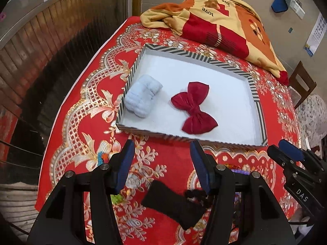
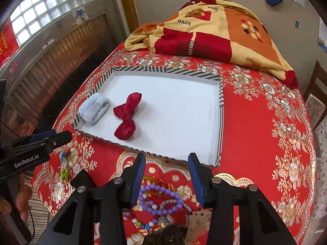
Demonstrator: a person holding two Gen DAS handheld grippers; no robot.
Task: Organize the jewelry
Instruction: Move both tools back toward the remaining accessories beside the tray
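Note:
A shallow white tray with a striped rim (image 1: 258, 110) (image 2: 221, 102) lies on the red cloth. In it are a red velvet bow (image 1: 193, 111) (image 2: 126, 116) and a pale blue fluffy band (image 1: 142, 95) (image 2: 94, 108). My left gripper (image 1: 162, 155) is open and empty, above a black fabric piece (image 1: 171, 206) and dark beads (image 1: 196, 196). My right gripper (image 2: 166, 167) is open and empty, above a purple bead bracelet (image 2: 161, 200), a colourful bead strand (image 2: 141, 222) and a braided band (image 2: 173, 204). The right gripper shows in the left wrist view (image 1: 286, 153).
A red floral tablecloth (image 2: 265, 143) covers the round table. A folded red and orange blanket (image 1: 224, 20) (image 2: 214, 32) lies at the back. A small colourful charm (image 2: 64, 163) lies by the left edge. Wooden chairs (image 1: 302, 81) stand to the right.

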